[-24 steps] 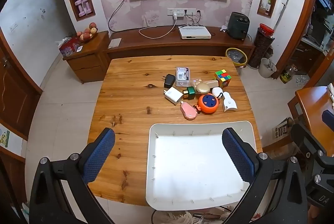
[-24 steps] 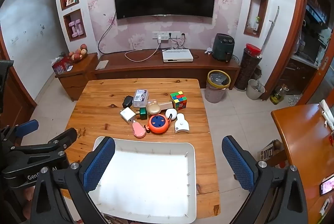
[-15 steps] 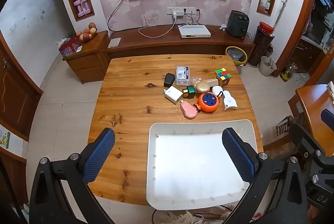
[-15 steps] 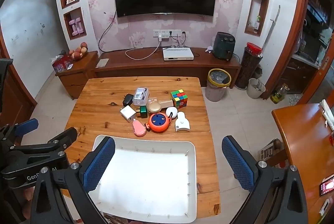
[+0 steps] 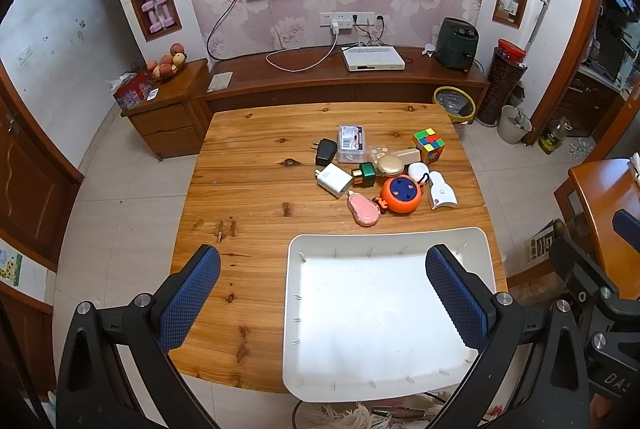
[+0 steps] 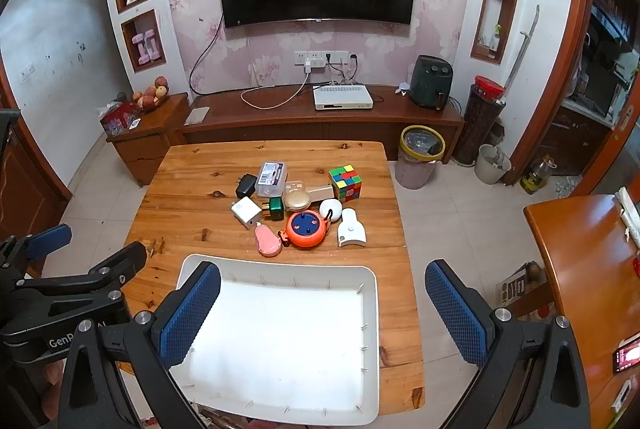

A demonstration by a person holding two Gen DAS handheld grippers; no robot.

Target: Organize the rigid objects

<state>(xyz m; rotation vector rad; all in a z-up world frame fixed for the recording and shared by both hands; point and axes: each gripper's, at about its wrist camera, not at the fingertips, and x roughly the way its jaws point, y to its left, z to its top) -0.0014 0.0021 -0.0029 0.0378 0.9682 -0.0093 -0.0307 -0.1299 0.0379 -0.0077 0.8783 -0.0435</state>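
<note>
A cluster of small rigid objects lies on the wooden table (image 5: pixel 248 189): a Rubik's cube (image 5: pixel 428 145), an orange round reel (image 5: pixel 401 193), a pink case (image 5: pixel 363 213), a white charger (image 5: pixel 334 179), a black plug (image 5: pixel 325 151), a clear box (image 5: pixel 351 143). The cube (image 6: pixel 345 182) and reel (image 6: pixel 306 229) also show in the right wrist view. An empty white tray (image 5: pixel 384 239) sits at the near edge, also in the right view (image 6: pixel 276 267). My left gripper (image 5: pixel 322 297) and right gripper (image 6: pixel 322 313) hover open and empty above the tray, well short of the objects.
A TV cabinet (image 5: pixel 344 81) with a white set-top box stands beyond the table. A yellow-rimmed bin (image 6: pixel 421 156) is on the floor at the far right corner. A second wooden table (image 6: pixel 584 269) is at the right. Tiled floor surrounds the table.
Both cameras have drifted slightly; the table and objects sit a little lower in the right view. No object has moved and both grippers stay open.
</note>
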